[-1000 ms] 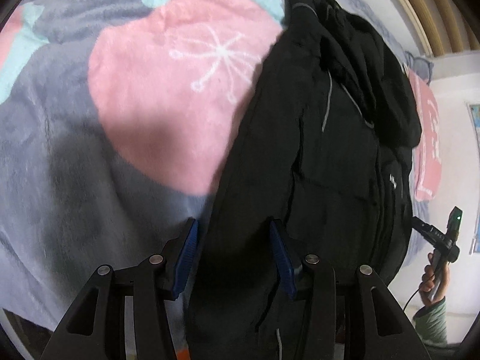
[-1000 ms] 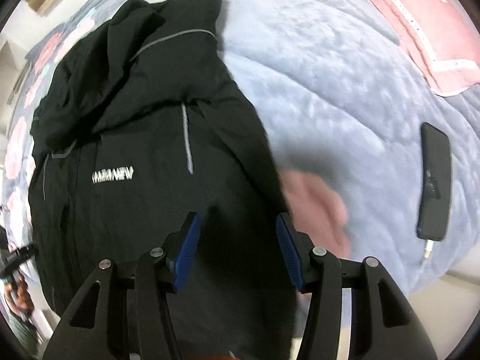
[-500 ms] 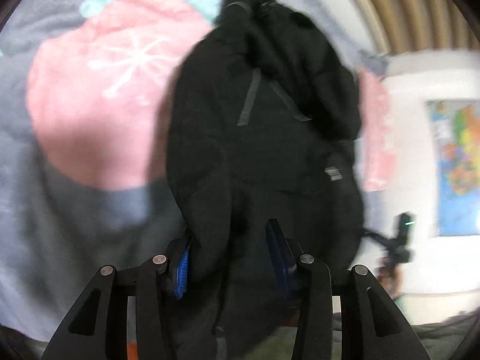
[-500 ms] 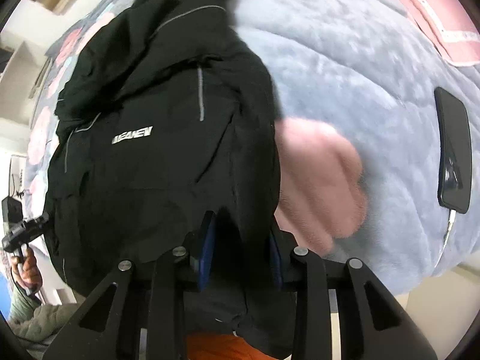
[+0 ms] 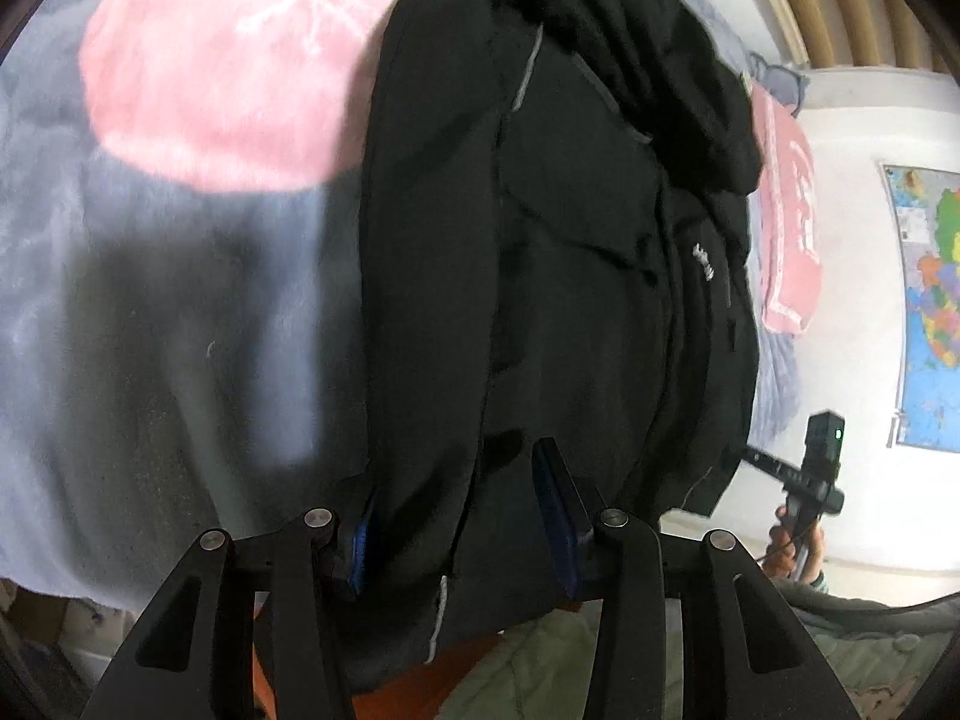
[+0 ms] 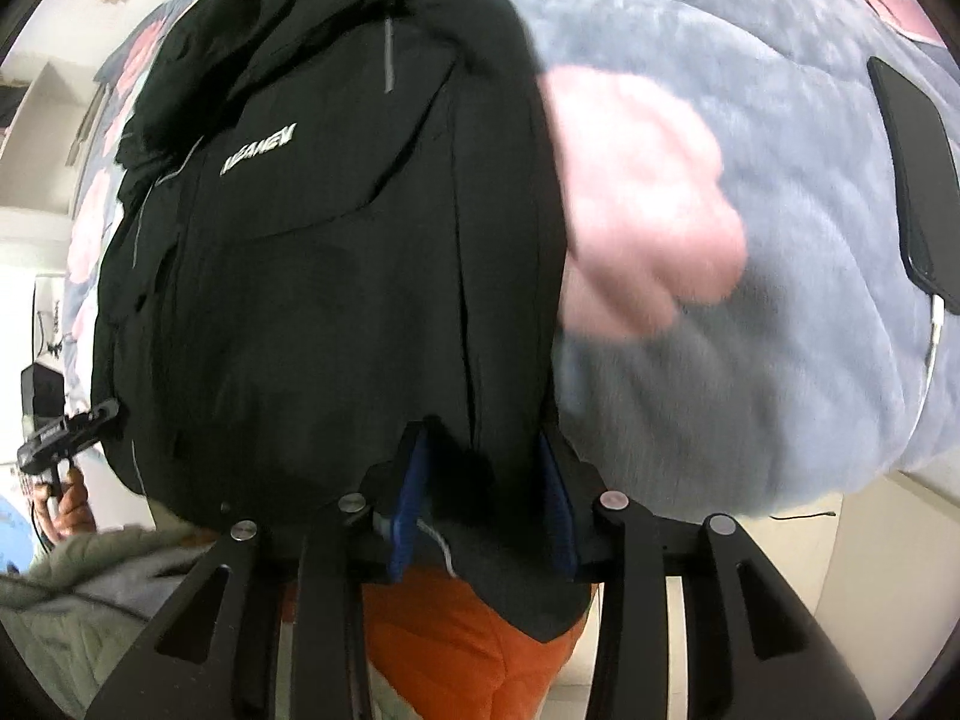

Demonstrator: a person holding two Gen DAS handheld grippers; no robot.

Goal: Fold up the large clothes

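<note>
Since a second ago both grippers have closed in on the hem of the black jacket [image 5: 570, 276] and pulled it toward the bed's edge, so it fills more of each view. On the left gripper [image 5: 465, 525], the jaws are partly closed with a fold of hem between the blue pads. For the right gripper [image 6: 486, 501], jaws likewise pinch the hem's other corner. Beyond them the jacket lies spread on the grey and pink blanket [image 6: 750, 120], with a dark phone [image 6: 918, 180] lying well to its right.
</note>
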